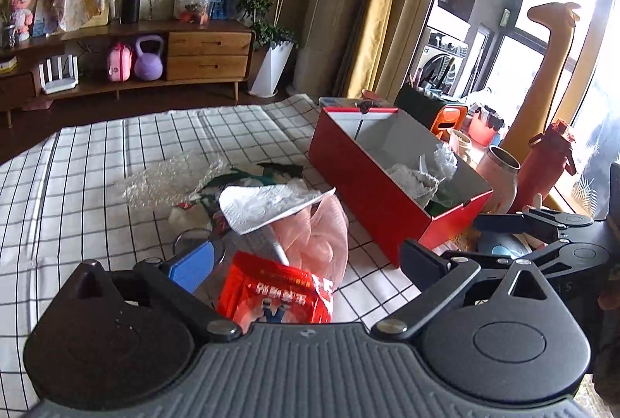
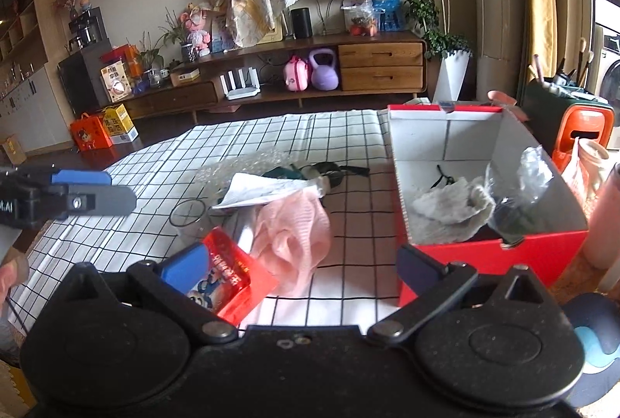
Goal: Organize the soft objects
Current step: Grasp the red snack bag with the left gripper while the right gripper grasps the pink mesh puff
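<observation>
A pile of soft things lies on the checked tablecloth (image 1: 97,146): a pink knitted cloth (image 1: 325,235) (image 2: 294,235), a white paper towel (image 1: 267,204) (image 2: 263,191), bubble wrap (image 1: 170,177) (image 2: 236,166), dark green fabric (image 2: 310,171) and a red snack packet (image 1: 275,294) (image 2: 232,274). A red box (image 1: 372,193) (image 2: 484,251) holds a grey-white cloth (image 2: 449,204) and clear plastic (image 2: 523,170). My left gripper (image 1: 306,259) is open, low over the packet and pink cloth. My right gripper (image 2: 302,263) is open, just in front of the pile, left of the box.
A clear glass (image 2: 188,214) stands beside the pile. Right of the box are a pink cup (image 1: 500,177), a red bottle (image 1: 546,162), an orange holder (image 2: 581,131) and a giraffe figure (image 1: 550,69). A wooden sideboard (image 2: 310,69) lines the far wall.
</observation>
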